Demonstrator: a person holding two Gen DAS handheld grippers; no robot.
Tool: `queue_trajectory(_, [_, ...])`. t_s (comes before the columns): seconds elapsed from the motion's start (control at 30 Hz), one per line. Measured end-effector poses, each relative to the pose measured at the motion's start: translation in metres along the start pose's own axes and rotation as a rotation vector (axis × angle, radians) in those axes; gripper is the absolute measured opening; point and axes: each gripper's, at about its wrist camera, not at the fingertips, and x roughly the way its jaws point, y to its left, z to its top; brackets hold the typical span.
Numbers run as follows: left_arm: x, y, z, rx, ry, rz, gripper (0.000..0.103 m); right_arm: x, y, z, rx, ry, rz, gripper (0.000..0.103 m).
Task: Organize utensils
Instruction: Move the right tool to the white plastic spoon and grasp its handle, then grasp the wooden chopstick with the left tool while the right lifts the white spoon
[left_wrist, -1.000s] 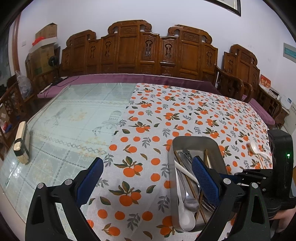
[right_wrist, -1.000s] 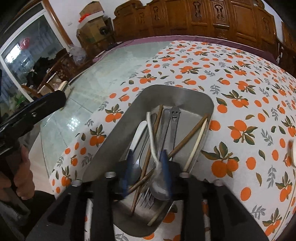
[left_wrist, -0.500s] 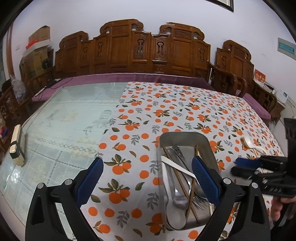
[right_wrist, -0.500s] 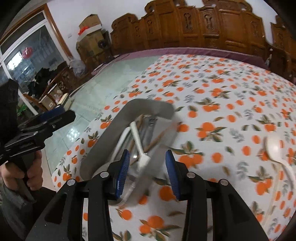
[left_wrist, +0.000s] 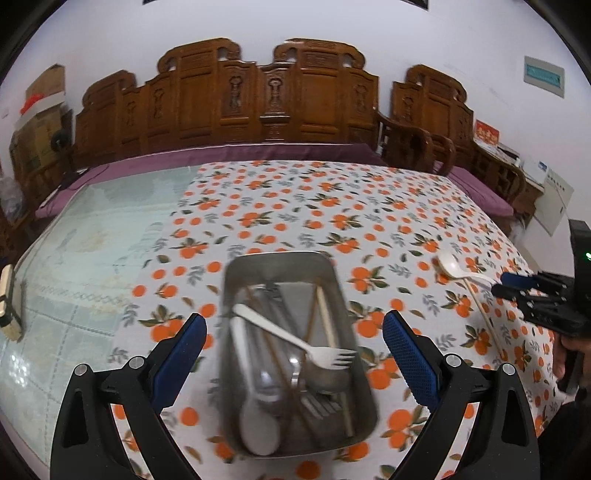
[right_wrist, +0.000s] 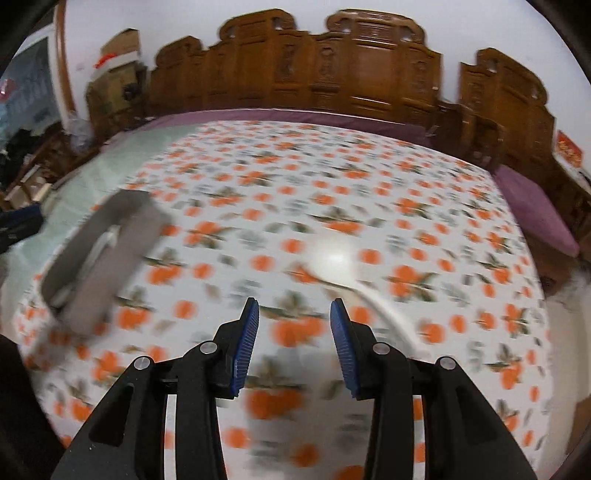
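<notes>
Left wrist view faces the tray (left_wrist: 236, 273) closely; right (blurred) looks across the tablecloth (right_wrist: 369, 184); both share these.

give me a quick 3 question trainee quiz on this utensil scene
1. True or false: the white spoon lies inside the metal tray.
2. Which utensil lies crosswise on top of the tray's pile? A) white fork B) knife C) ladle
3. Fill in: the right tongs are open and hold ____.

Key:
1. False. It lies on the orange-print tablecloth, right of the tray.
2. A, the white fork.
3. Nothing. The left tongs are open and empty too.
</notes>
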Motion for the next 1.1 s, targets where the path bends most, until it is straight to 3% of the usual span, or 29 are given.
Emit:
queue_trajectory(0.23, [0.008, -0.036, -0.004, 0.046, 0.012, 0.003, 0.092, 0.036, -0.04, -0.004, -0.011, 0.031, -0.016, 0.043])
queue_trajectory(0.7, [0.026, -0.077, -0.012, 0.097, 0.078, -0.009, 0.092, 0.075, -0.054, 0.009, -0.057, 0.108, 0.039, 0.042])
queue_trajectory(0.8, [0.029, -0.089, -0.012, 0.107, 0.09, -0.01, 0.092, 0.075, -0.057, 0.006, -0.056, 0.119, 0.041, 0.032])
queue_trajectory(0.93, [0.035, -0.103, -0.01, 0.107, 0.104, -0.018, 0.092, 0.072, -0.061, 0.004, -0.044, 0.122, 0.07, 0.008])
queue_trajectory(1.1, [0.047, -0.122, -0.006, 0.109, 0.135, -0.042, 0.092, 0.062, -0.066, 0.002, -0.03, 0.093, 0.114, 0.005])
